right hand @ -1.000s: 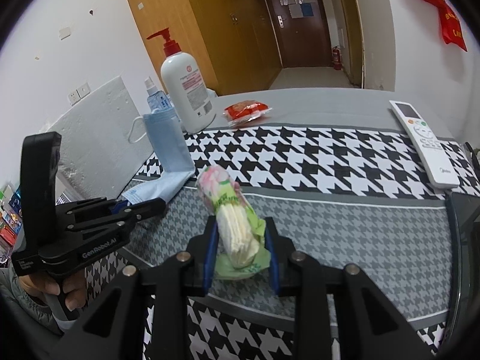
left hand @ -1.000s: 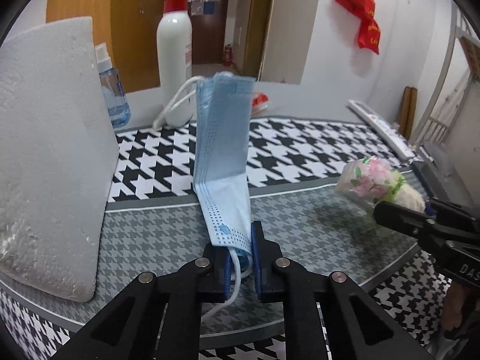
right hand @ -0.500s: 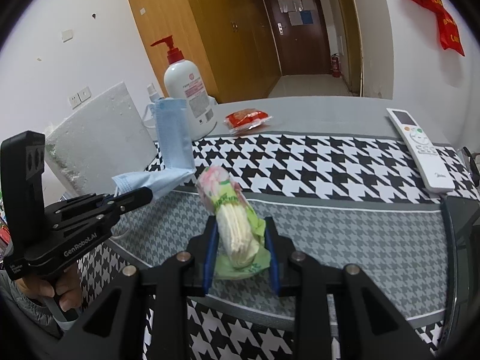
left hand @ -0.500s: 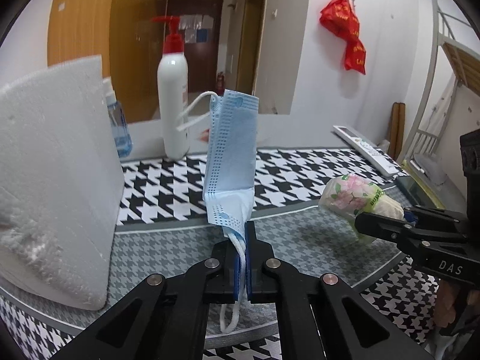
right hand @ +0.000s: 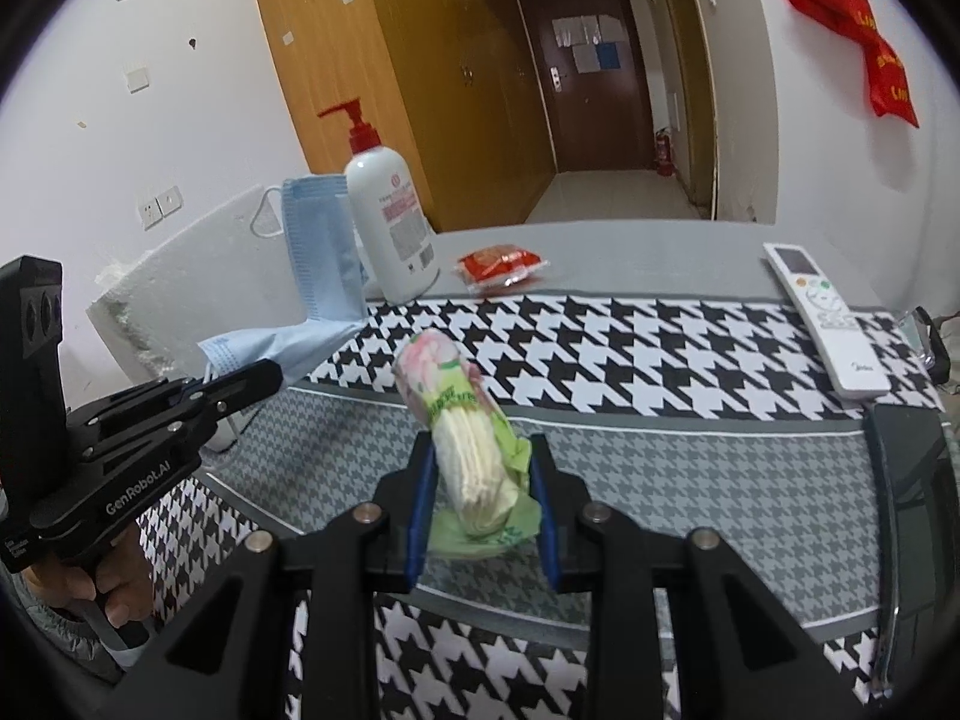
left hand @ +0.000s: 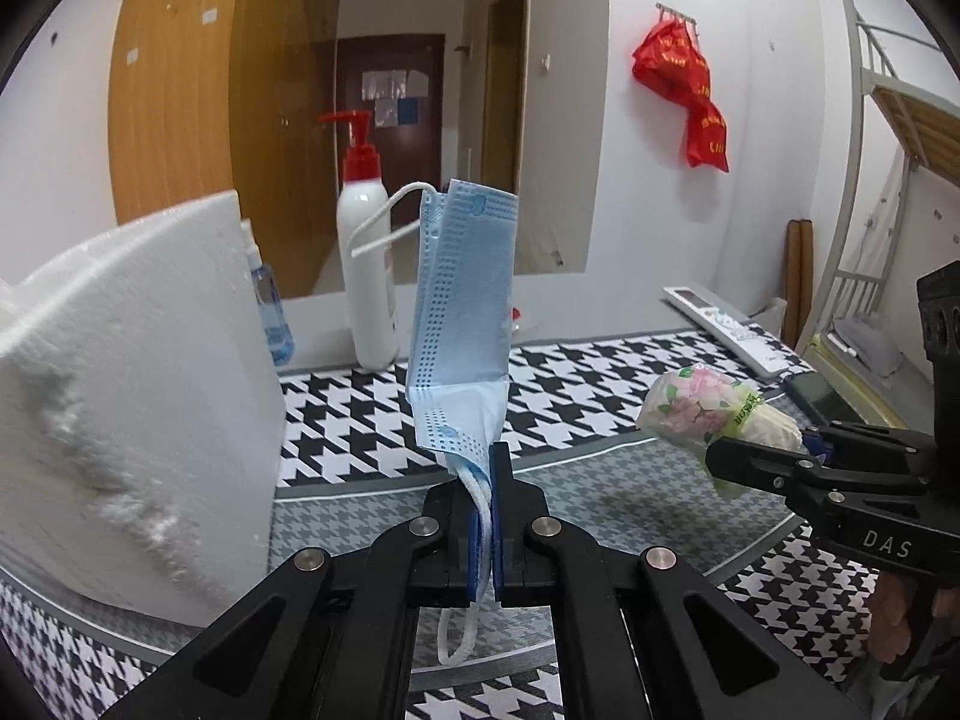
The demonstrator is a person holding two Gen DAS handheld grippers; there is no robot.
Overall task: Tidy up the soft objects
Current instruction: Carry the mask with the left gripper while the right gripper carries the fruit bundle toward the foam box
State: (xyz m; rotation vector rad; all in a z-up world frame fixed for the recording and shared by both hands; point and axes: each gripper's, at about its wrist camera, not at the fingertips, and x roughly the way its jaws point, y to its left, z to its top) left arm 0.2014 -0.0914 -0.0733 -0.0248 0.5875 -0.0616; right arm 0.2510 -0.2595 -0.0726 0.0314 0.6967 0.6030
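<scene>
My left gripper is shut on the lower end of a blue face mask, which stands up above the table with its white ear loops hanging. The mask also shows in the right wrist view, held by the left gripper. My right gripper is shut on a floral green tissue pack, held above the table. In the left wrist view the tissue pack sits at the right in the right gripper.
A white foam block stands at the left. A white pump bottle, a small blue spray bottle and a red snack packet are at the back. A white remote and a dark phone lie at the right on the houndstooth table.
The left gripper closed tight on the mask and lifted it clear of the table. The right gripper also rose slightly with the tissue pack still held.
</scene>
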